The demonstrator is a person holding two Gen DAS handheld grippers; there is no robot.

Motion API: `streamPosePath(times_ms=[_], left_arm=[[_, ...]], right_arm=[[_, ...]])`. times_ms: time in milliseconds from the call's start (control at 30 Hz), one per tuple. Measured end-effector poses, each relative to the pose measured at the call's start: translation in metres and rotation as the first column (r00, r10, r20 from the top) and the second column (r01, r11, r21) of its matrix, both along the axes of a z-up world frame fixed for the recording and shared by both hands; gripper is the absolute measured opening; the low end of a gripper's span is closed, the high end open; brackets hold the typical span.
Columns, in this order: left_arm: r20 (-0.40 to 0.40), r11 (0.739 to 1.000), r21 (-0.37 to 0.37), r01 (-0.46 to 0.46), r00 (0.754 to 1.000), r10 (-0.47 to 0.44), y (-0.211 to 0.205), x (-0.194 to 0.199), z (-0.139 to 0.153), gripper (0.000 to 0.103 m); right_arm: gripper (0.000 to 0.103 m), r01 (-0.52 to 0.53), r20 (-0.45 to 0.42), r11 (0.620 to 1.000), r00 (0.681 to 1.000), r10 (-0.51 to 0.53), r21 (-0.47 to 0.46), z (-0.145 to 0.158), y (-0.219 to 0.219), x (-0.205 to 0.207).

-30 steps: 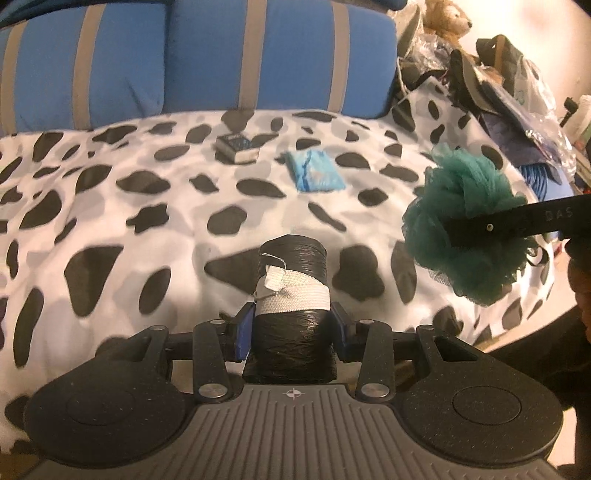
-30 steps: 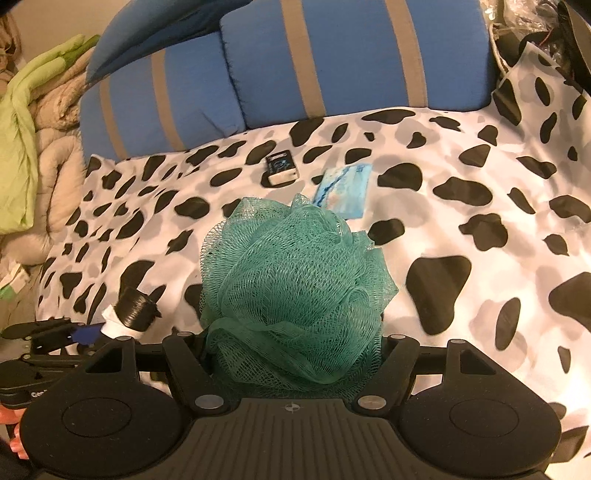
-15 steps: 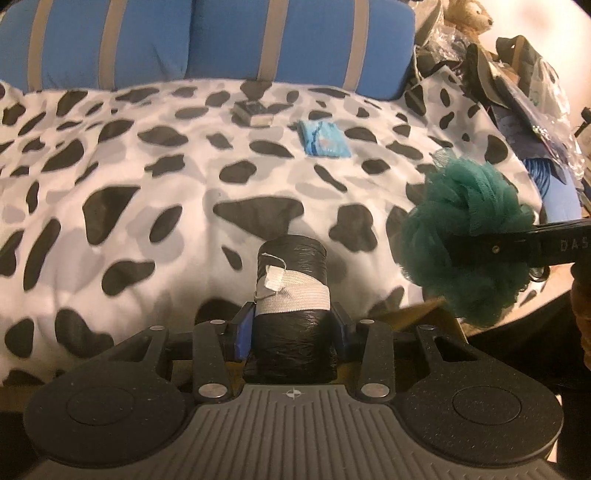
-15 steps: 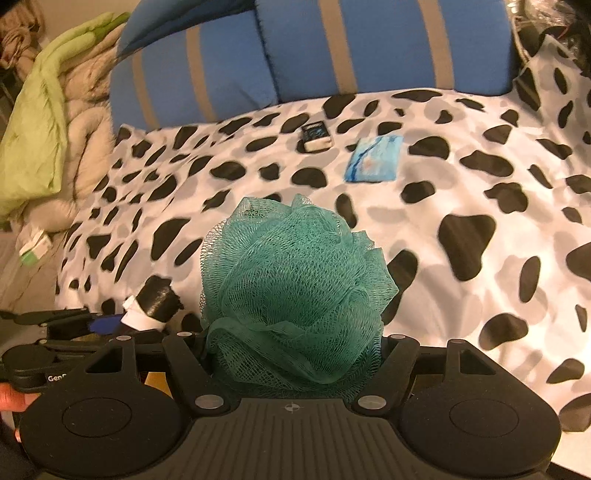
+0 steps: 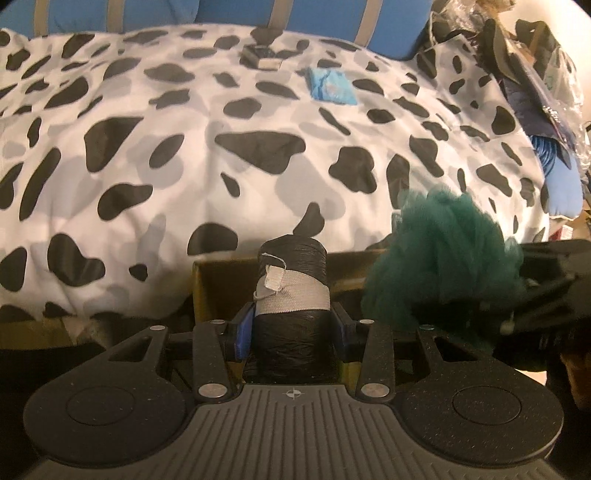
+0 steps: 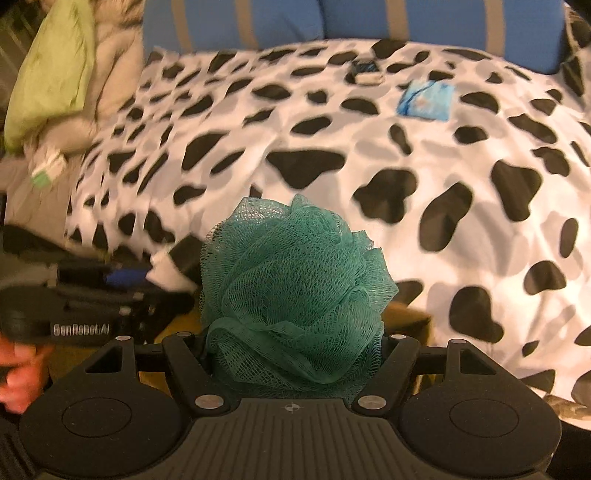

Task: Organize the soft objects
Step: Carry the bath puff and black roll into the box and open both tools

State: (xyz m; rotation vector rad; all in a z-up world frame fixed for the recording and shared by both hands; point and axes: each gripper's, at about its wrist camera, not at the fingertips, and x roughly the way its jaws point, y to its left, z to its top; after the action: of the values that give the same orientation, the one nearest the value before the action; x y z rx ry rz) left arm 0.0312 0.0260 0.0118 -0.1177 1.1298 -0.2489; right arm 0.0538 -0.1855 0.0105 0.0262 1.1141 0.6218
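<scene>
left gripper (image 5: 291, 328): black, blue pads | right gripper (image 6: 291, 354): black, silver screws

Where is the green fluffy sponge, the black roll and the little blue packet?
green fluffy sponge (image 6: 295, 291): right wrist view, middle of its netting.
black roll (image 5: 293, 291): left wrist view, on its white band.
little blue packet (image 6: 426, 99): right wrist view, centre of its wrapper.

Bed: a cover (image 5: 155, 155) with black cow spots
Back: blue cushions (image 6: 424, 18) with tan stripes
Light: warm, yellowish
</scene>
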Motion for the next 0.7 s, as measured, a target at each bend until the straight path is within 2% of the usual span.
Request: streamPosePath(times_ms=[267, 700], left_arm=[[-0.063, 1.0, 0.013, 0.006, 0.998, -0.005, -0.001, 0.003, -0.009, 0.041], [-0.069, 1.0, 0.027, -0.007, 0.998, 0.009, -0.002, 0.005, -0.008, 0.041]], right_arm=[[0.074, -0.046, -0.047, 0.997, 0.998, 0.044, -0.057, -0.011, 0.013, -0.005], [0.075, -0.065, -0.097, 0.996, 0.993, 0.059, -0.06, -0.017, 0.015, -0.001]])
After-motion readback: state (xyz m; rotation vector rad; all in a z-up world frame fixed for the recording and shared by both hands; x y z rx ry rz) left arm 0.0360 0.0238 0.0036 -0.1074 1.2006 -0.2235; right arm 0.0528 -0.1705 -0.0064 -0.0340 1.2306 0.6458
